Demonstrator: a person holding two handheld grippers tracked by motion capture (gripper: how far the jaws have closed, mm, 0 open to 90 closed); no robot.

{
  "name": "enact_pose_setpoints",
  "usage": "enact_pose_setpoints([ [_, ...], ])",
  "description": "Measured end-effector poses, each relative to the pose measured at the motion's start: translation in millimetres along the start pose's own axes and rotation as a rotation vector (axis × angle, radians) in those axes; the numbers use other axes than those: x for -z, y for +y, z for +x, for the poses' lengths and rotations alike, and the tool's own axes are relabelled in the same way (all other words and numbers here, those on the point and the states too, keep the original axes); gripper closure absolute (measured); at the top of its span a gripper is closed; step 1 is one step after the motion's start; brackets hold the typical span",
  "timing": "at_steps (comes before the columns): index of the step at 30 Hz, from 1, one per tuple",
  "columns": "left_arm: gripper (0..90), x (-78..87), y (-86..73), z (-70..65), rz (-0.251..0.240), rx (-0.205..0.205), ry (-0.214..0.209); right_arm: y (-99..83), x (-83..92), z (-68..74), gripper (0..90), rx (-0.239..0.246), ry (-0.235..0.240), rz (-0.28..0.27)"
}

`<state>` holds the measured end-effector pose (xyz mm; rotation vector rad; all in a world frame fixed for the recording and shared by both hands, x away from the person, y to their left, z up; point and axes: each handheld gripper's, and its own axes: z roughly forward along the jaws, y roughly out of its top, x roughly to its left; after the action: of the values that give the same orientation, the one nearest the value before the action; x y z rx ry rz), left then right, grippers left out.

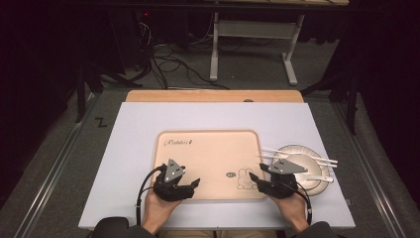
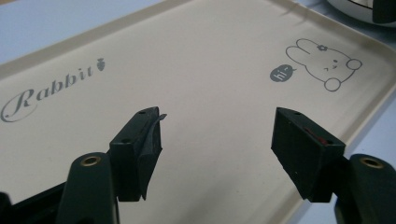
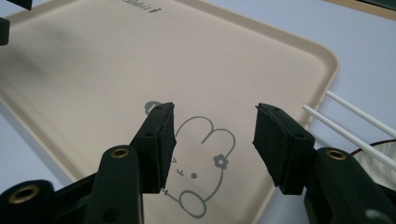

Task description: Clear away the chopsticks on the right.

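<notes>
I take the tray point(image 1: 208, 163) as my landmark; it lies flat in the middle of the mat point(image 1: 133, 148), its long side toward me.

My left gripper point(image 1: 190, 185) sits over the tray's near left corner, pointing inward across it. In the left gripper view its jaws stand wide apart with nothing between them, and past them I see bare tray point(image 2: 196, 70), the "Rabbit" lettering point(image 2: 46, 91) to the left and the rabbit drawing point(image 2: 324, 63) to the right. I cannot tell whether the fingertips touch the tray surface or hang just above it.

The rabbit drawing point(image 1: 243, 177) is printed near the tray's near right corner, between my two grippers.

My right gripper point(image 1: 256, 178) is over that near right corner, jaws pointing left toward the drawing. In the right gripper view they are spread wide, released, holding nothing, and the rabbit drawing point(image 3: 205, 163) shows in the gap between them.

Right of the tray, just beside its right edge, a plate point(image 1: 292, 151) rests on the mat. Two white chopsticks point(image 1: 317, 158) lie across the plate, their tips reaching toward the tray's right edge; in the right gripper view the chopsticks point(image 3: 348, 121) run close past the tray's corner. A white spoon point(image 1: 319, 178) lies on the near side of the plate.
</notes>
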<state>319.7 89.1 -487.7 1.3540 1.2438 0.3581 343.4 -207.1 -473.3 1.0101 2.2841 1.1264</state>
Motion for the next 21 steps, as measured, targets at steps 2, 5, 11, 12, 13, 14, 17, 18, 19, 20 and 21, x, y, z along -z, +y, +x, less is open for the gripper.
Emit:
enact_pose_setpoints([
  [2, 33.4, -0.8, -1.3, -1.3, 0.005, -0.003, -0.007, -0.2, 1.9, 0.8, 48.9, -0.008, 0.011, -0.006],
  [5, 33.1, -1.7, -4.4, -3.4, 0.015, -0.019, -0.012, 0.3, 3.0, 4.0, 48.8, 0.011, 0.013, -0.001],
  [11, 33.1, -2.1, -5.1, -5.0, 0.019, -0.036, -0.026, 2.2, 3.5, 4.1, 48.5, -0.015, 0.044, -0.005],
  [12, 33.3, -1.4, -4.8, -5.0, 0.014, -0.032, -0.029, 2.4, 3.6, 5.0, 48.6, 0.004, 0.033, -0.007],
  [13, 33.5, -2.0, -4.6, -5.1, 0.015, -0.027, -0.033, 2.7, 4.7, 5.3, 48.8, 0.006, 0.033, -0.01],
  [14, 33.3, -3.4, -4.9, -5.2, 0.018, -0.025, -0.028, 3.7, 6.2, 5.4, 48.8, -0.001, 0.036, -0.018],
  [17, 32.3, -3.0, -6.2, -5.8, 0.024, -0.039, -0.019, 4.3, 11.6, 6.1, 49.9, 0.001, 0.015, -0.045],
  [18, 32.3, -2.9, -5.6, -6.2, 0.018, -0.026, -0.024, 4.5, 14.2, 7.6, 50.0, 0.004, 0.016, -0.05],
  [19, 32.4, -3.6, -5.4, -6.5, 0.021, -0.018, -0.03, 4.9, 15.1, 8.3, 50.0, 0.002, 0.021, -0.056],
  [20, 32.2, -4.9, -6.5, -6.6, 0.033, -0.024, -0.029, 6.4, 15.6, 8.7, 50.4, 0.002, 0.023, -0.057],
  [21, 31.4, -4.8, -7.3, -6.3, 0.04, -0.033, -0.023, 8.7, 15.0, 8.1, 50.4, 0.009, 0.022, -0.054],
])
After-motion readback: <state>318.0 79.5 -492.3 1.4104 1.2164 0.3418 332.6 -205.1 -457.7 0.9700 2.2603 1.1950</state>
